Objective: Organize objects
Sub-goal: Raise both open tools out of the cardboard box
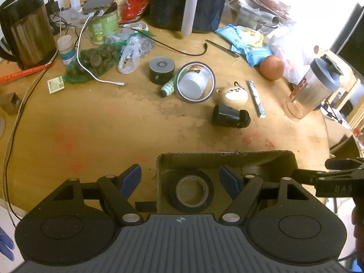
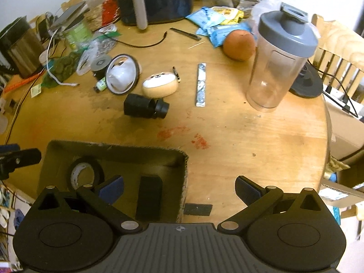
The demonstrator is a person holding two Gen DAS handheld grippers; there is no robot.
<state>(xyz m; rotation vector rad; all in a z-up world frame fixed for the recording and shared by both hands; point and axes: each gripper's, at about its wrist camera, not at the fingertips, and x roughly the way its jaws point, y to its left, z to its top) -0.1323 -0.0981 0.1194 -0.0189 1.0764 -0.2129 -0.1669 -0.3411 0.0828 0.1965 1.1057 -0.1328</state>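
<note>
A cardboard box (image 1: 227,157) sits at the near table edge; it also shows in the right wrist view (image 2: 113,153). A roll of black tape (image 1: 191,192) lies inside it (image 2: 85,174), beside a black block (image 2: 149,198). My left gripper (image 1: 180,179) is open and empty over the box's left wall. My right gripper (image 2: 179,188) is open and empty over the box's right wall. Further back lie a black cylinder (image 1: 229,115), a beige plush toy (image 1: 233,95), a tape ring around a white jar (image 1: 195,82), a grey-topped black puck (image 1: 162,70) and a foil stick packet (image 1: 256,99).
A clear shaker bottle (image 2: 276,61) stands right, an orange (image 2: 238,45) behind it. A kettle (image 1: 25,27), green can (image 1: 103,26), black air fryer (image 1: 188,2), snack bags (image 1: 244,38) and cables crowd the back. Bare wood lies between the box and the clutter.
</note>
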